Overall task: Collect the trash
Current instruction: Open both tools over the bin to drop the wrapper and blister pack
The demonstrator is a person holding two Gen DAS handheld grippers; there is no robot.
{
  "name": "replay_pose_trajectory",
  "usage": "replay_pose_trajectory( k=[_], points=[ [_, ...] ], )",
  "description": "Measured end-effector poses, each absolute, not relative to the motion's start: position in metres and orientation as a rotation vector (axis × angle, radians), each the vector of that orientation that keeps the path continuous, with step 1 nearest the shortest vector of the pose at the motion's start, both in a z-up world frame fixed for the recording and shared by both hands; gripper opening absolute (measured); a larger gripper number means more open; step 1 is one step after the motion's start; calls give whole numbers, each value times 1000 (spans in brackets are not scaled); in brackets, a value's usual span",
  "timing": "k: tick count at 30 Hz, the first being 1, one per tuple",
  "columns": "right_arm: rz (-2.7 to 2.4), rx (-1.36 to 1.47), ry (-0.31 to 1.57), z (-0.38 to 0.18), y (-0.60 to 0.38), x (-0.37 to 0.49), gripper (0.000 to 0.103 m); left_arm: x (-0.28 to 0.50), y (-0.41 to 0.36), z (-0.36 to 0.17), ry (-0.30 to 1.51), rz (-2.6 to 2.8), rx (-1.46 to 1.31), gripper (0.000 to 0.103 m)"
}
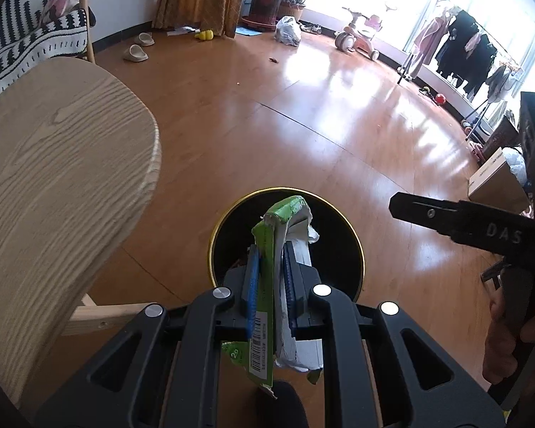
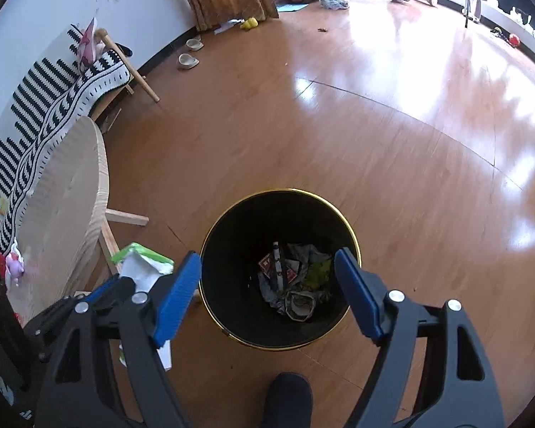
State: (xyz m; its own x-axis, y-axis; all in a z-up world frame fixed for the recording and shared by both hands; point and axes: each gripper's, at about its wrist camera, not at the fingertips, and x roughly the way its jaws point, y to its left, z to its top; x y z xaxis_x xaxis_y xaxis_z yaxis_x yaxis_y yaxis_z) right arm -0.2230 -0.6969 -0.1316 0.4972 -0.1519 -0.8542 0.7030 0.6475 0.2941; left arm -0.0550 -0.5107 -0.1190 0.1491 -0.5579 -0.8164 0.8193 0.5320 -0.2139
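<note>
My left gripper (image 1: 271,260) is shut on a green and white wrapper (image 1: 267,285) with a barcode, held above the near rim of a black bin with a gold rim (image 1: 339,246). In the right wrist view the bin (image 2: 232,235) stands on the floor and holds crumpled paper and packets (image 2: 296,278). My right gripper (image 2: 267,267) is open and empty above the bin. The left gripper (image 2: 125,285) with the wrapper (image 2: 139,260) shows to its left. The right gripper's black body (image 1: 474,224) shows in the left wrist view.
A round light-wood table (image 1: 53,185) stands left of the bin. A chair with a black-and-white throw (image 2: 53,107) is behind it. Slippers (image 1: 135,52), a white bag (image 1: 287,30), a tricycle (image 1: 360,35) and a clothes rack (image 1: 463,50) are far off. A dark shoe (image 2: 289,399) is near.
</note>
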Motion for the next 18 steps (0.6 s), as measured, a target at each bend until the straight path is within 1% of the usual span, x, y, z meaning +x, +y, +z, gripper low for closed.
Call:
replay_pose_trajectory(
  k=[9,11,12,13,18],
  points=[
    [-606,692,891,-129,-703,-233,75,-57,-523,-133,1006,-1035,294,14],
    [-611,691,885,-128,-703,-235,75,-57,-525,-136,1012,-1031,293,26],
    [-614,689,885,-128,-704,-236,75,-57,-526,-138,1016,-1034,288,42],
    [-619,687,884,-128,-705,-236,75,-56,-525,-138,1013,-1033,274,51],
    [-628,687,874,-125,-705,-237,75,-54,-522,-129,996,-1029,260,56]
  ],
)
